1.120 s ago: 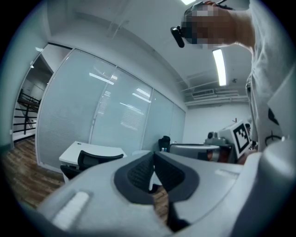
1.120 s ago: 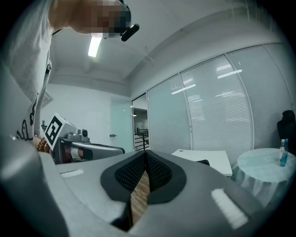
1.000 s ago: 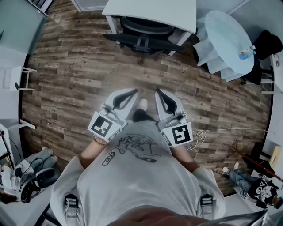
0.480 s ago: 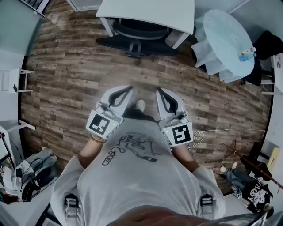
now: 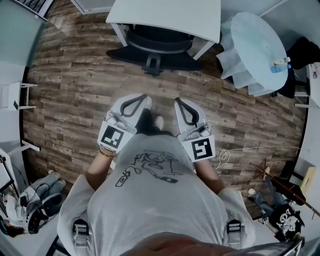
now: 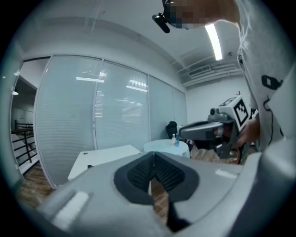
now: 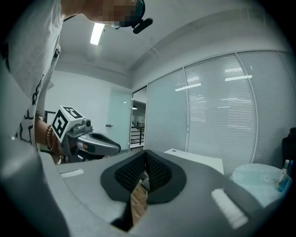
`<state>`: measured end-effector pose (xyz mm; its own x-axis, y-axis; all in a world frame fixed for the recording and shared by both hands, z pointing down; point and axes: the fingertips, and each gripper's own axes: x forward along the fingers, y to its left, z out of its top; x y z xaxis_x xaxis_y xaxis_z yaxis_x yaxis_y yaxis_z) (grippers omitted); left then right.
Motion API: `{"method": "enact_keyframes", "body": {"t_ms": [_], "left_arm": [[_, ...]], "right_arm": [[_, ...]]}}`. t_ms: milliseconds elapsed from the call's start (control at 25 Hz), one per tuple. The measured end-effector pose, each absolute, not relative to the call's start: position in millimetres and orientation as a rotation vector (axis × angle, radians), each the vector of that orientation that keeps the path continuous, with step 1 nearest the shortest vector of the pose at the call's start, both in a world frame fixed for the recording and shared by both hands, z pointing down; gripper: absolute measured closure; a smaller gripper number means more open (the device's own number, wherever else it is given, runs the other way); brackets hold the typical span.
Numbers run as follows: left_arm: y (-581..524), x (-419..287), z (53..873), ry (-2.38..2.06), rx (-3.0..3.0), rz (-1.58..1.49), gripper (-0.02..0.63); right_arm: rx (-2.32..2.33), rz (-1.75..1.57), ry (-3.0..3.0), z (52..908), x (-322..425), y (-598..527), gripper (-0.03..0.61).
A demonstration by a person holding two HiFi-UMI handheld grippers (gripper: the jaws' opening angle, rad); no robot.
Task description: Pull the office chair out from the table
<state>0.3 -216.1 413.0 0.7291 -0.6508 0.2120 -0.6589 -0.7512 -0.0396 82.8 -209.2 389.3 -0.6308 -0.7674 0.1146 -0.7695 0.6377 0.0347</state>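
A black office chair (image 5: pixel 157 44) stands tucked under a white table (image 5: pixel 167 14) at the top of the head view, its backrest and wheeled base toward me. My left gripper (image 5: pixel 141 98) and right gripper (image 5: pixel 177 101) are held side by side in front of my chest, some way short of the chair, both pointing at it. Both are shut with nothing between the jaws. In the left gripper view the left gripper (image 6: pixel 153 155) shows closed black pads with the white table (image 6: pixel 104 156) beyond. The right gripper (image 7: pixel 144 154) looks the same in its own view.
A round table (image 5: pixel 257 47) with a pale cloth and a small blue bottle (image 5: pixel 279 63) stands to the right of the white table. Wooden floor (image 5: pixel 80 85) lies between me and the chair. A person sits on the floor at bottom left (image 5: pixel 30 197); a cable (image 5: pixel 227 155) lies to my right.
I have stepped closer to the chair and table, which now sit a little larger in the head view. Both grippers moved forward together and stayed shut.
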Motion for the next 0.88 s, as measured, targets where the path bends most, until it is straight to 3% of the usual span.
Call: {"method": "enact_keyframes", "body": {"t_ms": [280, 880], "left_arm": [[-272, -14, 437, -1.034, 2.939, 0.488, 0.586], [-386, -54, 572, -0.805, 3.022, 1.254, 0.506]], "right_arm": [[1.211, -0.044, -2.634, 414, 69, -265, 0.56], [0.976, -0.04, -2.393, 521, 56, -371, 0.471]]}}
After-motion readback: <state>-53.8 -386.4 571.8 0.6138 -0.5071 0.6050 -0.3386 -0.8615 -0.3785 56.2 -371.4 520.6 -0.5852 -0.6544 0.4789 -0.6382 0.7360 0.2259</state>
